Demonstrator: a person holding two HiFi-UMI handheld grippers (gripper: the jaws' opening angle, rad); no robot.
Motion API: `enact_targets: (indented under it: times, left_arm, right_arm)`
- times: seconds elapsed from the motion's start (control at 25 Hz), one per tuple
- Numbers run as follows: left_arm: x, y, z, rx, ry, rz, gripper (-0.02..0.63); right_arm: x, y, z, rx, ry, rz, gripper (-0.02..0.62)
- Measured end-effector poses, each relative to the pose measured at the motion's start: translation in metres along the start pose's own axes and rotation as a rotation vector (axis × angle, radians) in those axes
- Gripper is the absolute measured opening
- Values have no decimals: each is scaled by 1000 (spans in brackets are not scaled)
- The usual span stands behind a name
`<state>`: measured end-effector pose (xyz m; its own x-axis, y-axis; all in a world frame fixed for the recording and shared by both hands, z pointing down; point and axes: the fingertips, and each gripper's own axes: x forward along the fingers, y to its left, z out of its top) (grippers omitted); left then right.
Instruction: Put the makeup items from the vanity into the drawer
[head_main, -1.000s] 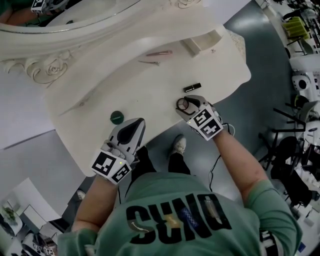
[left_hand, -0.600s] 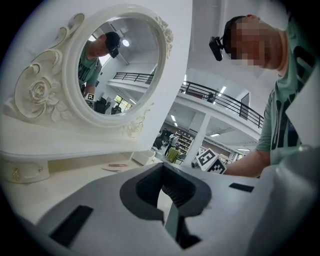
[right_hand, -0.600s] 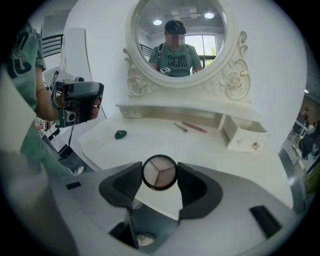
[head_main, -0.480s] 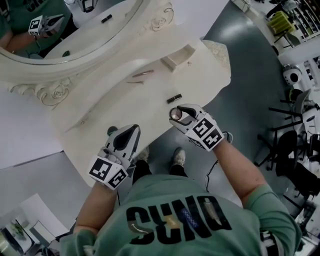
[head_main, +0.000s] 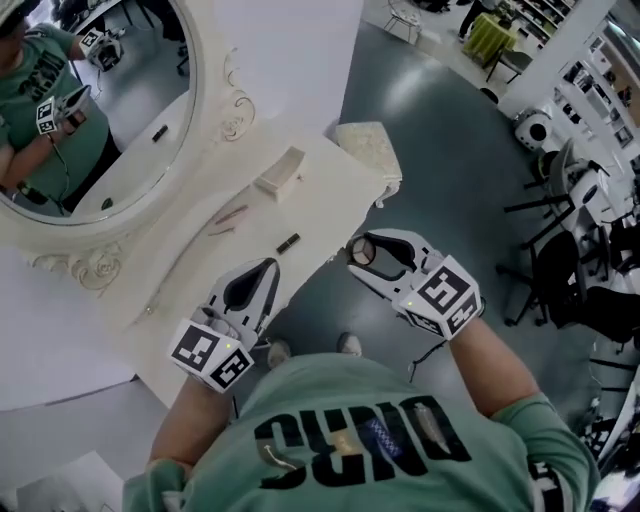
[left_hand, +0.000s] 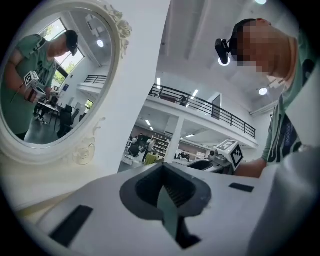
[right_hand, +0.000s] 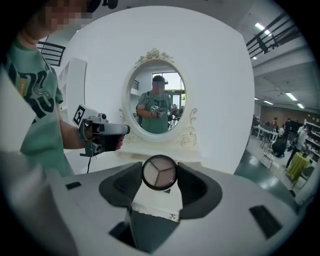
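Note:
My right gripper (head_main: 364, 251) is shut on a round compact (head_main: 362, 252) with three pale shades inside (right_hand: 159, 172), pinched at its rim. It hangs over the grey floor, just off the front edge of the cream vanity top (head_main: 190, 280). My left gripper (head_main: 264, 272) is shut and holds nothing; it hovers at the vanity's front edge. A black lipstick tube (head_main: 288, 242) lies on the top just beyond it. Thin pinkish pencils (head_main: 230, 215) lie further back. A small cream box-like drawer (head_main: 280, 172) stands near the far end of the top.
An oval mirror (head_main: 90, 110) in a carved cream frame backs the vanity. A cream stool (head_main: 368, 150) stands past the vanity's end. Black chairs and equipment (head_main: 570, 260) crowd the right side. The person's shoes (head_main: 348, 345) stand on the floor below the grippers.
The view has swung, so the vanity now lies further left. My right gripper, still holding the compact, has come off the vanity top to over the floor. The left gripper stays shut.

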<state>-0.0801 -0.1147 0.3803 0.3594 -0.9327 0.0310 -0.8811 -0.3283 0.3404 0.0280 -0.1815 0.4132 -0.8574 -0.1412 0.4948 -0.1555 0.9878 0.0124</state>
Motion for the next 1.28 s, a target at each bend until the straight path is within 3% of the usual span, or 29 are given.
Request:
enact_targets:
  times: [0.28, 0.56, 0.92, 1.28]
  left_arm:
    - [36, -42, 14, 34, 7, -89, 3]
    - [44, -30, 9, 21, 20, -56, 3]
    - [71, 71, -18, 0, 27, 52, 3]
    - [113, 185, -80, -4, 40, 122, 3]
  right_arm:
    - [-70, -21, 0, 40, -49, -99, 232]
    - [-61, -31, 3, 69, -67, -66, 232]
    - [70, -77, 9, 41, -24, 28, 232]
    - [234, -152, -38, 0, 107, 21, 230]
